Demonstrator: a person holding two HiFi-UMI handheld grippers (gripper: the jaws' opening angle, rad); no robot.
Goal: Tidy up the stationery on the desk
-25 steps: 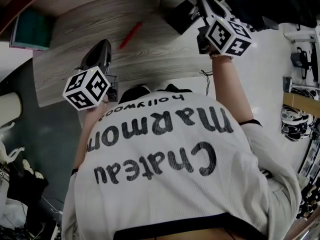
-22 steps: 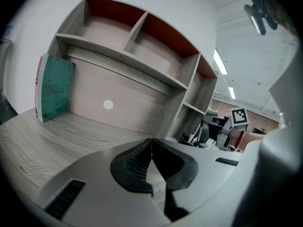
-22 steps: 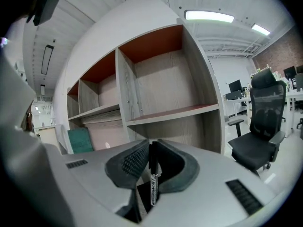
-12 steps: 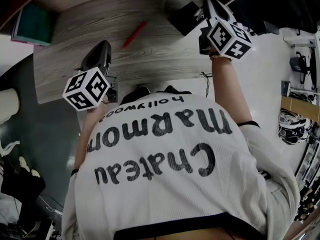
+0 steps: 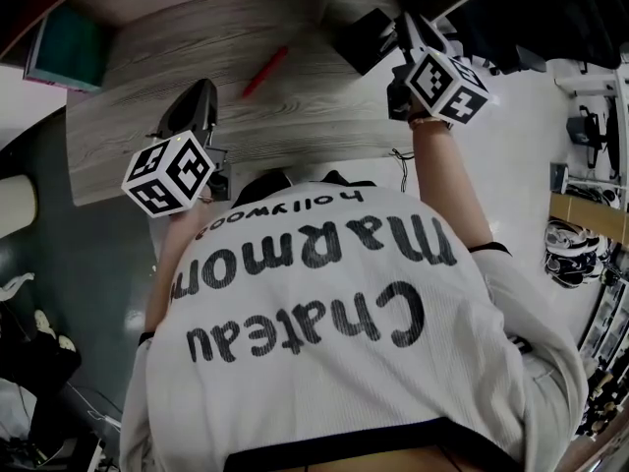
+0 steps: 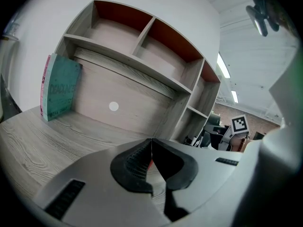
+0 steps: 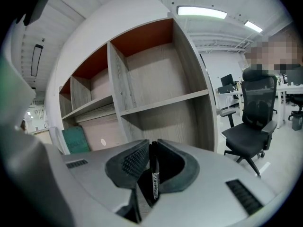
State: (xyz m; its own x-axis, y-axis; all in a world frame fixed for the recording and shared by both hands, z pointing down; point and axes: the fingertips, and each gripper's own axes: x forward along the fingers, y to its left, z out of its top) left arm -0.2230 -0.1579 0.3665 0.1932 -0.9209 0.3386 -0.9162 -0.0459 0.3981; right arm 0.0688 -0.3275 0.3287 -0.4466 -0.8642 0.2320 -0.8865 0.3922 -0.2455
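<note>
Head view shows the desk (image 5: 295,116) widest in frame, with the shelf unit (image 7: 156,79) rising from the desk's back edge and a green book (image 6: 59,89) leaning at the desk's far left corner. Over the desk's right end, the right gripper (image 7: 152,148) is clamped on a thin black pen (image 7: 154,178) that stands upright between its pads. It is a narrow hold, and I judge the pen could pivot or slip out if it bumps the shelf unit. Near the desk's front edge, the left gripper (image 6: 151,143) has its jaws pressed together on nothing, so going in unopened would shove the red pen (image 5: 263,71) lying mid-desk. Since a second ago the right gripper has rolled slightly, while the left gripper and red pen have stayed put.
</note>
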